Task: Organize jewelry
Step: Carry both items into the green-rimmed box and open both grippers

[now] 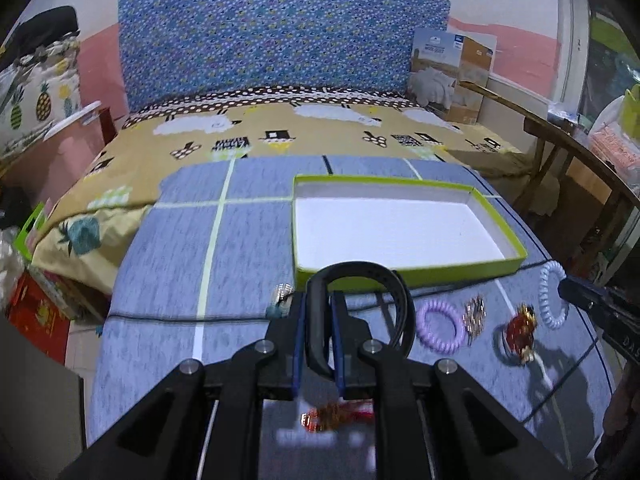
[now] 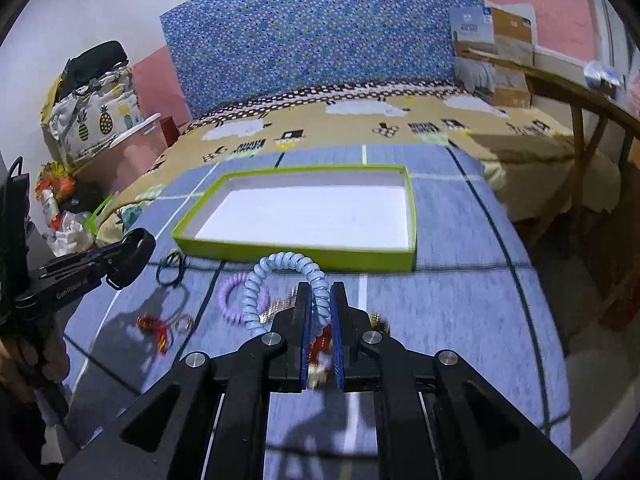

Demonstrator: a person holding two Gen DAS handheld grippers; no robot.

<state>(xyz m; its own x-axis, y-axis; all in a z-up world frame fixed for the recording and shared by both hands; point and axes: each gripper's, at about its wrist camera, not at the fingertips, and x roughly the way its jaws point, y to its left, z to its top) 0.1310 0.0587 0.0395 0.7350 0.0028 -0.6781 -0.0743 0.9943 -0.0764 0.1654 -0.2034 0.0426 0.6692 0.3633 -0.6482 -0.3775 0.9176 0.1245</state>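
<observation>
My left gripper (image 1: 318, 300) is shut on a black wristband (image 1: 318, 332), held a little above the grey-blue checked cloth (image 1: 168, 272). The right gripper (image 2: 320, 292) is shut on a pale blue spiral hair tie (image 2: 280, 264), whose loop curls up and to the left. Just ahead of both stands a shallow green box with a white inside (image 1: 408, 272) (image 2: 304, 252). On the cloth lie a purple spiral tie (image 1: 440, 326) (image 2: 236, 296), a gold piece (image 1: 474, 316), a red ornament (image 1: 520, 326), a red-and-gold piece (image 2: 160, 326) and a thin black tie (image 2: 172, 268).
The cloth covers the near part of a bed with a yellow patterned sheet (image 1: 280, 132) and a blue dotted headboard (image 1: 280, 40). A cardboard box (image 1: 452, 72) leans at the back right. A wooden table (image 1: 560, 132) stands to the right, and bags and clutter (image 2: 80, 120) to the left.
</observation>
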